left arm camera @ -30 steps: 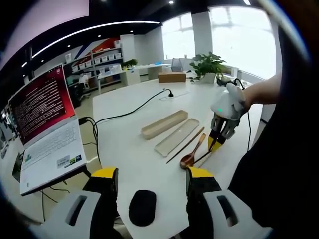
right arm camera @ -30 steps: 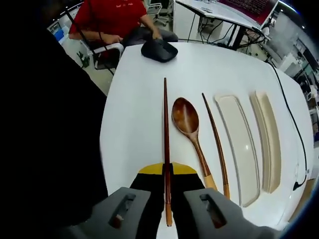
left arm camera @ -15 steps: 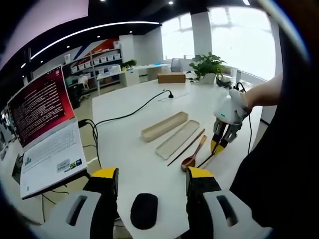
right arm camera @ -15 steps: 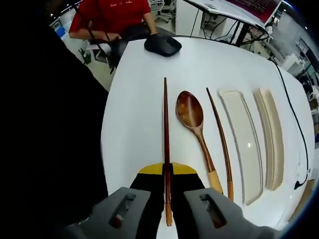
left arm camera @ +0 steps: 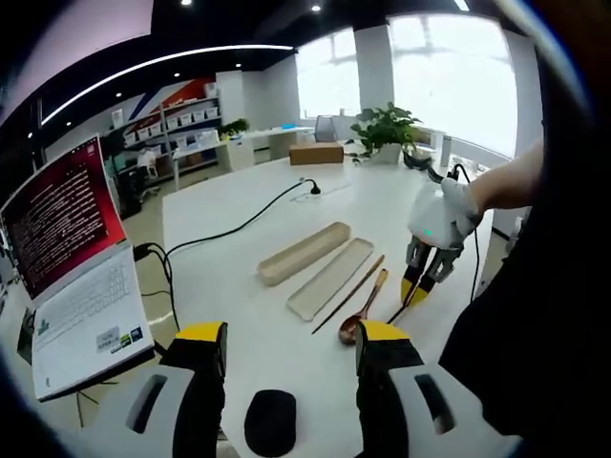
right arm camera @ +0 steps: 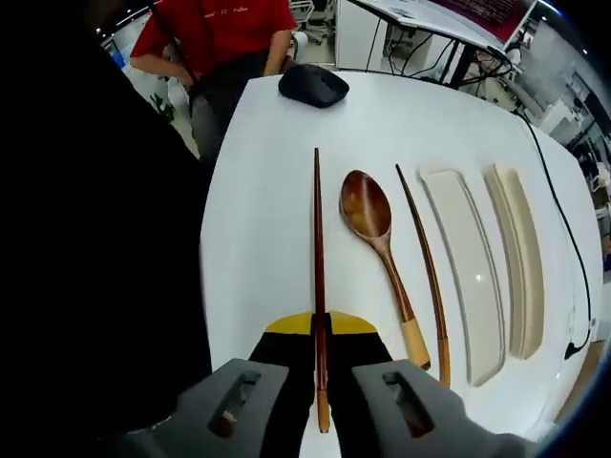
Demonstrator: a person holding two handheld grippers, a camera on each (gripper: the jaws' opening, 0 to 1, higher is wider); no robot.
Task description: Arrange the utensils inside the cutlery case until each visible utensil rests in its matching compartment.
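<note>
Two chopsticks, one spoon and two pale case halves share the white table (right arm camera: 267,219). In the right gripper view, the right hand-held gripper (right arm camera: 320,329) has its jaws closed tight on one dark wooden chopstick (right arm camera: 317,248), which runs straight out ahead of the jaws above the table. Just beside it lies the wooden spoon (right arm camera: 374,232), bowl away from the camera, then the second chopstick (right arm camera: 423,262), then the flat case lid (right arm camera: 466,267) and the deeper case tray (right arm camera: 520,258), all roughly parallel. A black mouse (right arm camera: 312,84) sits at the far table edge, near a person in a red shirt (right arm camera: 221,29). In the left gripper view, the left hand-held gripper (left arm camera: 291,339) has its jaws apart with nothing between them, above the mouse (left arm camera: 270,423). Farther off lie the tray (left arm camera: 304,253), lid (left arm camera: 330,278), chopstick (left arm camera: 347,294) and spoon (left arm camera: 365,307), with the right hand-held gripper (left arm camera: 420,286) beside them. A laptop (left arm camera: 67,277) stands open nearby, and a black cable (left arm camera: 239,218) crosses the table.
</note>
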